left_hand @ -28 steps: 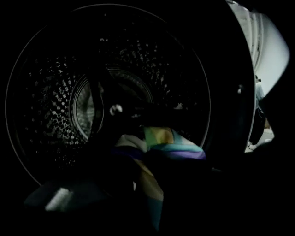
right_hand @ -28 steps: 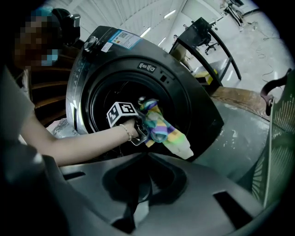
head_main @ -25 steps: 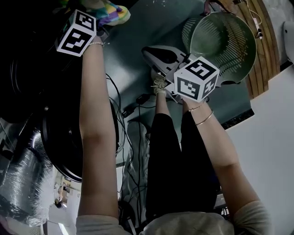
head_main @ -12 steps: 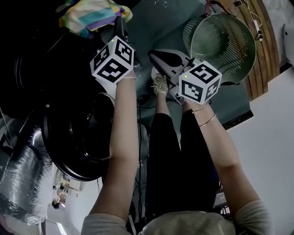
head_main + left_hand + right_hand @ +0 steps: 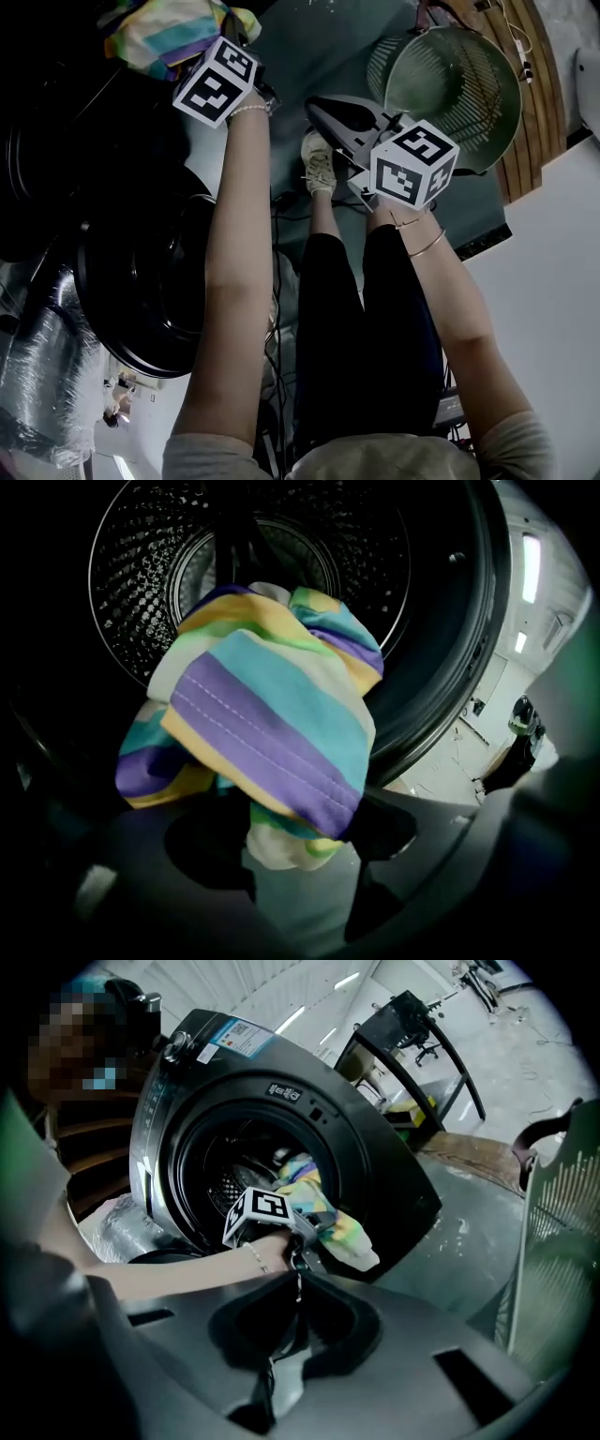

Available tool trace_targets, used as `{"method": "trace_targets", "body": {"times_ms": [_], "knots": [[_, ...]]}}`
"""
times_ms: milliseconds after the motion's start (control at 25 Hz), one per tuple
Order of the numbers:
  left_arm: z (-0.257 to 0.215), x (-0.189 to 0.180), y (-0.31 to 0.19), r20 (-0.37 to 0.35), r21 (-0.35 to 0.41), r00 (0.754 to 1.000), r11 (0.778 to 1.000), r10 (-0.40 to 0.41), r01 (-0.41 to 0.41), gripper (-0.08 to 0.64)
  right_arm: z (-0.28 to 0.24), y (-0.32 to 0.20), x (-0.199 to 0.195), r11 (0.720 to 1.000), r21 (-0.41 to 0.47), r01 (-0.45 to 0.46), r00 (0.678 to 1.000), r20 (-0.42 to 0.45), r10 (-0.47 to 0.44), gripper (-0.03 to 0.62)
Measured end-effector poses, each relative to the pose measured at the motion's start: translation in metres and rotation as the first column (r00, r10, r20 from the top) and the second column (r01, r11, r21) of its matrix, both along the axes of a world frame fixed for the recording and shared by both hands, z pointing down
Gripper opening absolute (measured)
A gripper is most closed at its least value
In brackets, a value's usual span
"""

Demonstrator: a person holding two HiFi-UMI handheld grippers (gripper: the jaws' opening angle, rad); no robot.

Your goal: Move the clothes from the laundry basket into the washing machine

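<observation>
A: Head view. The left tongs (image 5: 230, 33) are at the upper left, right against the striped cloth (image 5: 178, 37). The right tongs (image 5: 328, 112) sit idle mid-frame, and the basket (image 5: 455, 84) is at the upper right. The cloth is bunched, with its long axis running left to right along the top edge.

B: Left gripper view. The jaws have just swung wide and eased in a touch, and they stand apart with no pinch. The cloth fills the drum (image 5: 141, 574) mouth. Its long axis runs from top centre downward, and the tail hangs between the jaws.

A: I'd nudge that tail deeper before backing out, keeping the jaws wide so nothing snags.

B: Right gripper view. The right tongs are clamped together and empty. From here the cloth spills over the washer (image 5: 375, 1157) lip with its tail pointing lower right. It looks half in, I'd say.
</observation>
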State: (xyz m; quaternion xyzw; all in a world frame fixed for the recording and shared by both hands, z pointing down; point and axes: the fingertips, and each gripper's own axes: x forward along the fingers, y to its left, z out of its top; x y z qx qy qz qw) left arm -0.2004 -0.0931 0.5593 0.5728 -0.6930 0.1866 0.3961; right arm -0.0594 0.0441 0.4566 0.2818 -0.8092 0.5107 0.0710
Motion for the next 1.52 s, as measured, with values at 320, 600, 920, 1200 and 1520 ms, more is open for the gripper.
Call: {"method": "trace_targets", "body": {"times_ms": [320,600,920,1200,1520], "knots": [[-0.073,-0.039,-0.023,0.131,0.186,0.989,0.978,0.070,-0.094,0.041,-0.008,-0.003,-0.008,1.000,0.007,0.000,1.000,0.018,0.000,0.018],[-0.144,-0.079,-0.087,0.242,0.401,0.966,0.898,0.088,-0.182,0.042,-0.019,-0.010,-0.024,1.000,0.022,-0.004,0.999,0.044,0.003,0.017],[-0.112,-0.089,-0.091,0.119,0.298,0.993,0.953,0.023,-0.057,0.150,-0.022,-0.010,-0.030,1.000,0.024,-0.004,0.998,0.069,0.002,0.017],[-0.130,-0.075,-0.029,0.108,0.291,0.993,0.957,-0.039,0.006,0.257,-0.035,-0.003,-0.025,1.000,0.020,-0.015,0.996,0.091,0.013,0.017],[-0.050,-0.050,-0.011,0.130,0.085,0.989,0.993,0.065,-0.077,0.273,-0.025,-0.009,-0.022,0.999,0.019,-0.039,0.995,0.096,0.037,0.017]]}}
